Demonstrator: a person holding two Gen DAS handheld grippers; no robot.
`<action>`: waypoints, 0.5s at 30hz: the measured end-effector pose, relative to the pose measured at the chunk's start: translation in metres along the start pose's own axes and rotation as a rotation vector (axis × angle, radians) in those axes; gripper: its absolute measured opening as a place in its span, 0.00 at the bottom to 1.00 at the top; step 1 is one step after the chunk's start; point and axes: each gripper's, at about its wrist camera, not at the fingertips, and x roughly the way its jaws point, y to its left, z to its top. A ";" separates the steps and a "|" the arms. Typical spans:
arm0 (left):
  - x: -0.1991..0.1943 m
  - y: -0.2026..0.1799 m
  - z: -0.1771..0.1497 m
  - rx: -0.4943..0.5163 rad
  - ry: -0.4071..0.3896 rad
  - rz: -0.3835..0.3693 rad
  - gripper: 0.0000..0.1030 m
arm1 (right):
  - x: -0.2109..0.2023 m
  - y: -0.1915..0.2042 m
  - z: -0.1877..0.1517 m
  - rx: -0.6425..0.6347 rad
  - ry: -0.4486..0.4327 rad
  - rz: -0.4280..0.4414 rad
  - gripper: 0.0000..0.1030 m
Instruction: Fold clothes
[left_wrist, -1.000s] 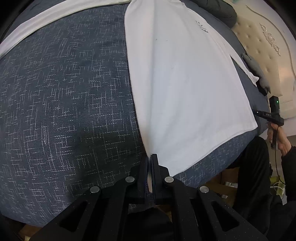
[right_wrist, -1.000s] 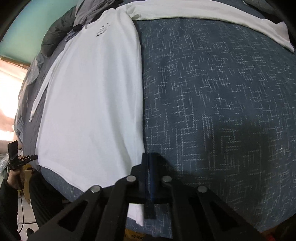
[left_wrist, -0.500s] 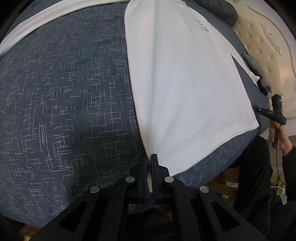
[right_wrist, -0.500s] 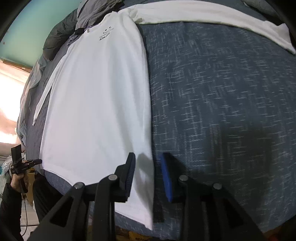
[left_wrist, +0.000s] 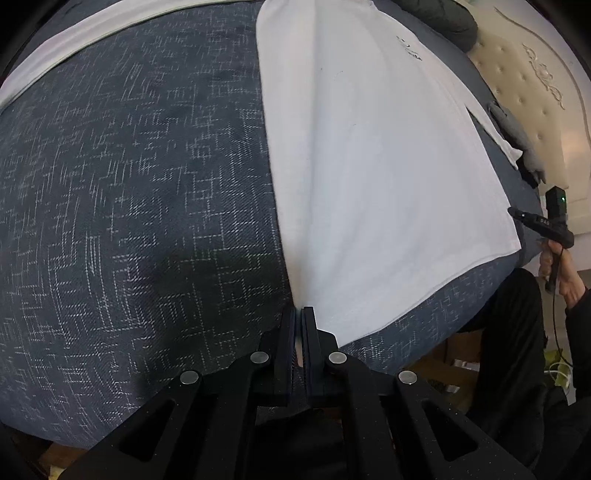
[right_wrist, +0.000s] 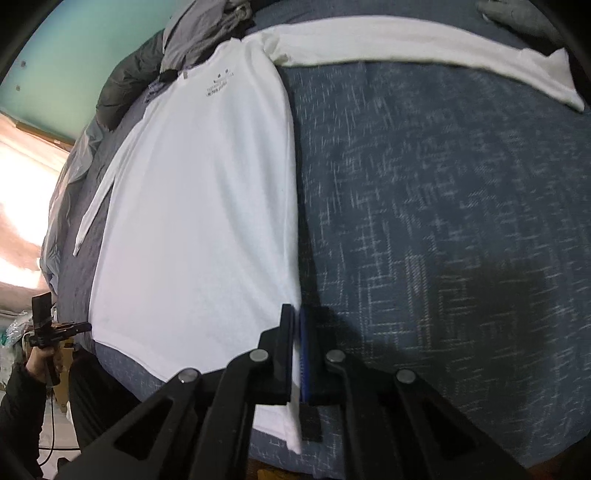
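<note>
A white long-sleeve shirt (left_wrist: 369, 166) lies flat on a dark blue patterned bed cover (left_wrist: 129, 184). My left gripper (left_wrist: 299, 314) is shut on the shirt's lower hem corner, and the cloth rises in a crease towards its pads. In the right wrist view the same shirt (right_wrist: 207, 206) spreads up and left. My right gripper (right_wrist: 297, 310) has its jaws closing tight on the opposite hem corner, with white cloth showing between the pads. One sleeve (right_wrist: 424, 40) stretches across the far side of the bed. Each gripper also shows small in the other's view, held by a hand.
A pile of grey clothes (right_wrist: 199, 37) lies beyond the shirt's collar. A cream tufted headboard (left_wrist: 532, 74) stands at the right. The person's dark trousers (left_wrist: 509, 314) press against the bed's near edge. Blue cover (right_wrist: 443, 184) spreads wide beside the shirt.
The right gripper opened over the shirt's side edge and has shut again with the cloth between its pads. The left gripper kept its grip and stayed put.
</note>
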 end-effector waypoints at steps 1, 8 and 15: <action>-0.008 0.019 -0.002 0.000 -0.002 -0.003 0.03 | -0.001 -0.001 0.001 -0.003 -0.004 -0.003 0.02; -0.028 0.062 -0.030 0.012 0.003 0.000 0.03 | 0.018 -0.002 -0.008 -0.024 0.034 -0.073 0.03; -0.031 0.062 -0.048 0.012 -0.003 -0.006 0.03 | 0.007 0.009 -0.018 -0.062 0.060 -0.156 0.08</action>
